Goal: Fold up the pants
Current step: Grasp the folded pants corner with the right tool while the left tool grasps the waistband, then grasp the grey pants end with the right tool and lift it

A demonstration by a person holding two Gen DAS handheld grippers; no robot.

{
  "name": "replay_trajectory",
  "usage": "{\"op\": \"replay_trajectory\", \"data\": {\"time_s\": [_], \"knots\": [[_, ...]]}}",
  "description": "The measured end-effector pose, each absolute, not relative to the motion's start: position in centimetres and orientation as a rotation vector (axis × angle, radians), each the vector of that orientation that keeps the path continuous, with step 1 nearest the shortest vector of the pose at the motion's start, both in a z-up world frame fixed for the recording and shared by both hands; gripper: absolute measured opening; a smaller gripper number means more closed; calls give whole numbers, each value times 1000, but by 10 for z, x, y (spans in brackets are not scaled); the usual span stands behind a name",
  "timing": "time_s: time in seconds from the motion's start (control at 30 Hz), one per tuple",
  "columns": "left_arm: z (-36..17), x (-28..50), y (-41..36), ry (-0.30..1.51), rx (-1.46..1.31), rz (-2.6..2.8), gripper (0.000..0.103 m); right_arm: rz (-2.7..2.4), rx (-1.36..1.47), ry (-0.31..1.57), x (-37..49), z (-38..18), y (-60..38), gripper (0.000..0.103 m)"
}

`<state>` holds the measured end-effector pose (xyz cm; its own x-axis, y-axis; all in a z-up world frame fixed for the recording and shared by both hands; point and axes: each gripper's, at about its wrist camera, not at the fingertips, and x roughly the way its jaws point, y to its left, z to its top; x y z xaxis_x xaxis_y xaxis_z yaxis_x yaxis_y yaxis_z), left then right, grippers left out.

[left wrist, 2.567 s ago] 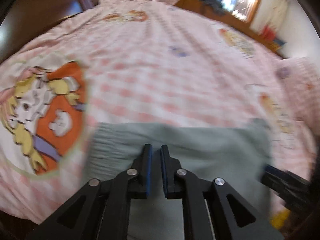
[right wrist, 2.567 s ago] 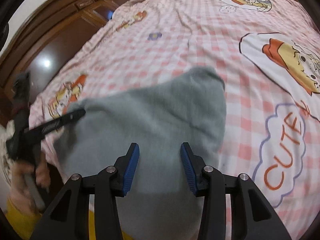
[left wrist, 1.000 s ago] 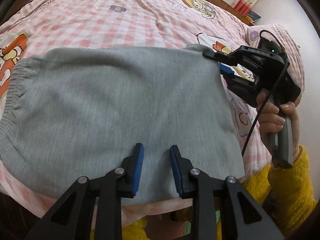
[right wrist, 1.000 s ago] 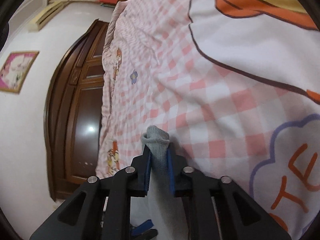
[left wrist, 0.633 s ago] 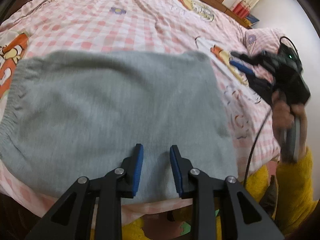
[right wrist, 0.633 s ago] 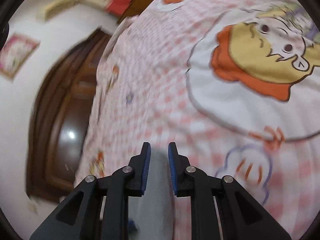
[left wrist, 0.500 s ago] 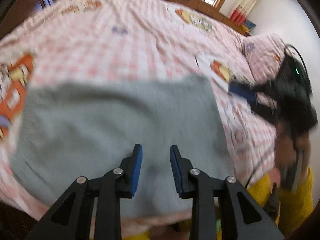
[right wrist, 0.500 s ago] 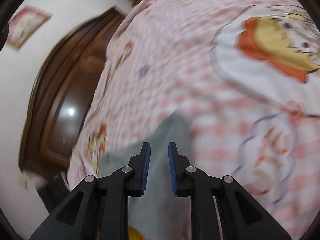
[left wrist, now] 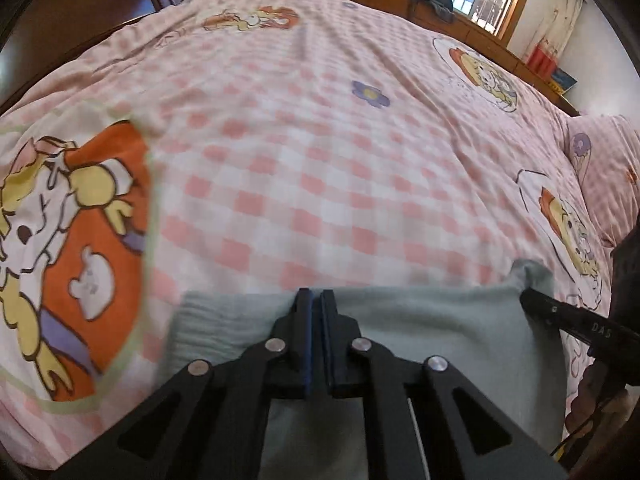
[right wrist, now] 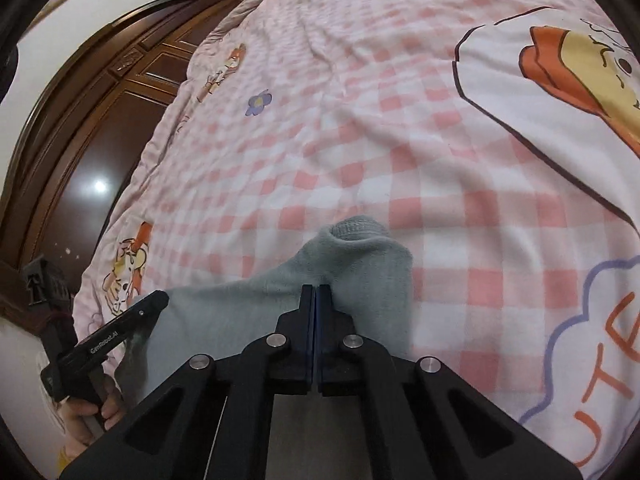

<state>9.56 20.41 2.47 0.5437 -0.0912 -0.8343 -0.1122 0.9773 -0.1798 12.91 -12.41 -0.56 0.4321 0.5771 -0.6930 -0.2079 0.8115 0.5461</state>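
Left wrist view shows the gray pants lying folded on the near part of the bed, close to the camera. The stretchy waistband is at the left end of the cloth and a bunched corner sticks up at the right end. The left tongs tip down at the far edge of the pants. Their jaws have just been closing and now sit pressed together, right at the cloth's edge. Whether any cloth is caught between them is hard to tell.

Right wrist view shows the same pants with the ribbed leg cuff poking up in a soft lump. The right tongs also tip down and have just been closing. Their blue pads meet with no gap, just beside the cuff, at a dip in the cloth. It is not clear if they pinch a bit of it.

Each pair of tongs shows in the other's view: the right tongs reach in from the right edge, and the left tongs reach in from the lower left, held by a hand.

Pink checks and cartoon pictures cover the bed. A dark wooden wardrobe stands beyond it.
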Motion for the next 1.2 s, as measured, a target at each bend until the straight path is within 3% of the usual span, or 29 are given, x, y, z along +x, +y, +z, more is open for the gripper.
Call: {"op": "replay_trajectory", "data": {"time_s": [0.13, 0.3, 0.73, 0.8, 0.83, 1.2], "knots": [[35, 83, 200, 993, -211, 4, 7, 514, 381, 1004, 109, 14, -126, 7], [58, 41, 175, 953, -120, -27, 35, 575, 299, 975, 72, 38, -118, 15], [28, -23, 191, 1038, -175, 31, 35, 506, 272, 1057, 22, 15, -148, 21], [31, -30, 193, 1033, -188, 35, 35, 466, 278, 1045, 16, 17, -156, 43], [32, -33, 194, 1031, -190, 37, 35, 462, 294, 1032, 13, 16, -161, 45], [40, -42, 192, 1022, -205, 65, 44, 562, 437, 1090, 13, -14, -154, 45]]}}
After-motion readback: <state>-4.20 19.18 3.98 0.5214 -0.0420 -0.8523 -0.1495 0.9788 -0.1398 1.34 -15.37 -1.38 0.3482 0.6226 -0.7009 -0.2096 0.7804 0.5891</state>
